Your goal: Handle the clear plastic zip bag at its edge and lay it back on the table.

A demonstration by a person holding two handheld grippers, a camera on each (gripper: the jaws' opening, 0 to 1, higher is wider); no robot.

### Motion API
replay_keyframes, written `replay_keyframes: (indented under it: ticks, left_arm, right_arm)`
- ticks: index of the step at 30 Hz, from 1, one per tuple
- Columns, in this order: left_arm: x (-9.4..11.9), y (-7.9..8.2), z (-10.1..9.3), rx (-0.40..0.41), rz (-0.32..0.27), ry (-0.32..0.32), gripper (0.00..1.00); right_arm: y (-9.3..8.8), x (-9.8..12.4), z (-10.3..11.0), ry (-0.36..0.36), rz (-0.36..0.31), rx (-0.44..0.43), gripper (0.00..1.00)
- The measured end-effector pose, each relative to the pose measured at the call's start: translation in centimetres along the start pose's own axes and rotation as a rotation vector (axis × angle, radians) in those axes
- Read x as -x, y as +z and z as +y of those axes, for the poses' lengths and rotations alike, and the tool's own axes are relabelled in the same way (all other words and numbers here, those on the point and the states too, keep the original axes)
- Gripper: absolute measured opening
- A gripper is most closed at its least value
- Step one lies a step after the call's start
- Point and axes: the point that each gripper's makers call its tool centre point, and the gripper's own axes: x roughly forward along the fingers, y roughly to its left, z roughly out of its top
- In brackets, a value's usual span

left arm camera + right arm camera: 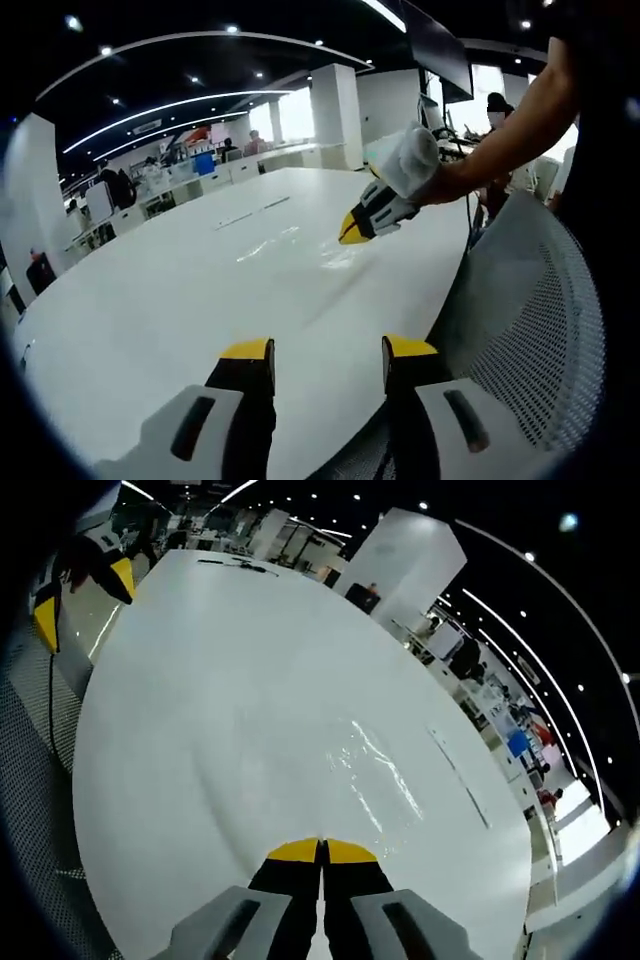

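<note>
Clear plastic zip bag (375, 770) lies flat on the white bench (200, 680), its long axis running away from the right gripper (322, 852), whose jaws are pressed together, seemingly on its near edge (too transparent to confirm). The left gripper (326, 350) hovers with jaws parted, well apart from the bag.

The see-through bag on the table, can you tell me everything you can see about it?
The clear plastic zip bag is see-through and shiny, so it shows mostly as glints and wrinkles. It lies spread out, nearly flat, on the white table. The right gripper, jaws closed, is at its near edge; whether it pinches the plastic cannot be told. The left gripper stays apart, jaws open. The zip strip is too faint to pick out.
</note>
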Motion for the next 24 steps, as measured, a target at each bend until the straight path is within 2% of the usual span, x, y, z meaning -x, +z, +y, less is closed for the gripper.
replay_keyframes:
  ticks: [4,12,14,16,18,20,24]
  left_arm:
    - [-0.2,-0.8,-0.2,-0.002,0.012,-0.008,0.41]
    - [-0.2,-0.7,0.0,0.051,-0.003,-0.012,0.43]
    - [-0.1,-0.6,0.0,0.067,-0.012,-0.011,0.44]
    - [-0.1,-0.5,0.2,0.081,-0.021,-0.008,0.46]
    - [-0.2,-0.5,0.3,0.096,-0.026,-0.003,0.47]
    - [-0.2,-0.5,0.2,0.105,-0.025,0.000,0.49]
    - [-0.3,-0.4,0.4,0.127,-0.033,0.003,0.50]
  right_arm:
    - [0.1,-0.2,1.2,0.036,0.001,0.001,0.00]
    - [0.1,-0.4,2.9,0.099,-0.003,-0.023,0.02]
    - [0.0,-0.5,3.3,0.118,-0.007,-0.058,0.03]
    - [0.1,-0.4,4.0,0.157,-0.019,-0.128,0.08]
    - [0.0,-0.3,3.9,0.159,-0.021,-0.122,0.10]
    - [0.5,0.0,4.4,0.184,-0.061,-0.162,0.14]
    - [0.4,0.8,4.9,0.220,-0.085,-0.202,0.24]
